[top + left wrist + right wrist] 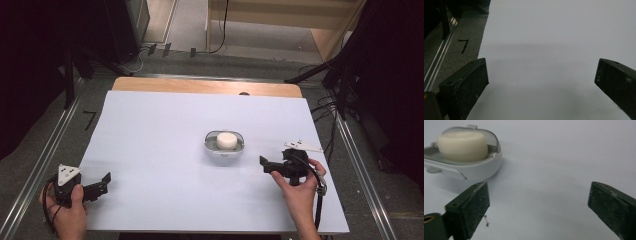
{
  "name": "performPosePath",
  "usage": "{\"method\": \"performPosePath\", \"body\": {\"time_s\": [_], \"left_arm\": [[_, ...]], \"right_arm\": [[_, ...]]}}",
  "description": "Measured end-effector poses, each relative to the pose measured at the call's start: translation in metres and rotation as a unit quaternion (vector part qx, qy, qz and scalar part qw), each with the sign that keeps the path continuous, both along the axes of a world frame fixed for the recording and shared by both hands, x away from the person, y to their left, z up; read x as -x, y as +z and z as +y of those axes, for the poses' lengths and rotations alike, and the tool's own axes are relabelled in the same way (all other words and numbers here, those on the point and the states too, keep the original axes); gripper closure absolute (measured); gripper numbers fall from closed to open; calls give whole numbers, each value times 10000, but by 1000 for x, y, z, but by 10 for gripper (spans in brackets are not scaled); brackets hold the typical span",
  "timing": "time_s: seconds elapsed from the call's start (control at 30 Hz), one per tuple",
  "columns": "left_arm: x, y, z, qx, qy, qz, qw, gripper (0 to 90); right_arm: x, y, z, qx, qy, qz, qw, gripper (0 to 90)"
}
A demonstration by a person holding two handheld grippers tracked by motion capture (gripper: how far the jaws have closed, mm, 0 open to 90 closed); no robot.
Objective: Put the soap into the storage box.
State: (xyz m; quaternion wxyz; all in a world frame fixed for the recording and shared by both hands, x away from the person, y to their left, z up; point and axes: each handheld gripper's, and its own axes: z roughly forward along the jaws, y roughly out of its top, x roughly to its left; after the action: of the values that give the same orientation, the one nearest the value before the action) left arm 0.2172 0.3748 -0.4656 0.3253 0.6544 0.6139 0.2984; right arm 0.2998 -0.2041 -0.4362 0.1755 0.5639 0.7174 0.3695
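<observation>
High view first, reading from the left: the left gripper (95, 187) rests at the near left corner of the white sheet (165, 150), held in the person's left hand (67, 210). Its 2 jaws stand wide apart with nothing between them, and in the left gripper view they frame bare sheet only. Parked there, well apart from the work, it looks like a waiting hand kept clear so it cannot crowd the middle of the table.

Near the centre sits the soap dish (224, 145), a pale oval tray carrying 1 round cream soap bar (226, 140) squarely on its rack. The bar sits level and settled, which suggests it has been placed rather than dropped.

Farther right, the right gripper (267, 165) lies just beside the dish but apart from it, held in the right hand (300, 192). In the right gripper view its jaws gape fully, gripping nothing, with the soap dish (469, 167) and soap bar (462, 146) off to the upper left, outside the gap. That offset reads as a release stance: jaws spread so the pads are free of the bar.
</observation>
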Motion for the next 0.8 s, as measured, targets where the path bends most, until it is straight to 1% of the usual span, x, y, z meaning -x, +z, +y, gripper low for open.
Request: {"method": "performPosePath", "body": {"time_s": [0.07, 0.27, 0.33, 0.37, 0.5, 0.57, 0.8], "left_arm": [[0, 0, 0, -3, 2, 2, 10000, 0], [0, 0, 0, -8, 6, -19, 10000, 0], [0, 0, 0, -4, 7, -20, 10000, 0], [0, 0, 0, -4, 6, -23, 10000, 0], [0, 0, 0, -16, 0, -15, 10000, 0], [0, 0, 0, -12, 5, -25, 10000, 0], [0, 0, 0, -12, 11, -20, 10000, 0]], "right_arm": [[3, -4, -4, 21, 36, 1, 10000, 16], [13, -13, -21, -235, 89, -67, 9997, 16], [16, -16, -26, -284, 94, -60, 9995, 16], [17, -16, -29, -272, 93, -76, 9996, 16], [24, -19, -42, -248, -17, -116, 9996, 16], [27, -21, -50, -335, -39, -114, 9994, 16], [36, -28, -73, -390, -199, -127, 9990, 16]]}}
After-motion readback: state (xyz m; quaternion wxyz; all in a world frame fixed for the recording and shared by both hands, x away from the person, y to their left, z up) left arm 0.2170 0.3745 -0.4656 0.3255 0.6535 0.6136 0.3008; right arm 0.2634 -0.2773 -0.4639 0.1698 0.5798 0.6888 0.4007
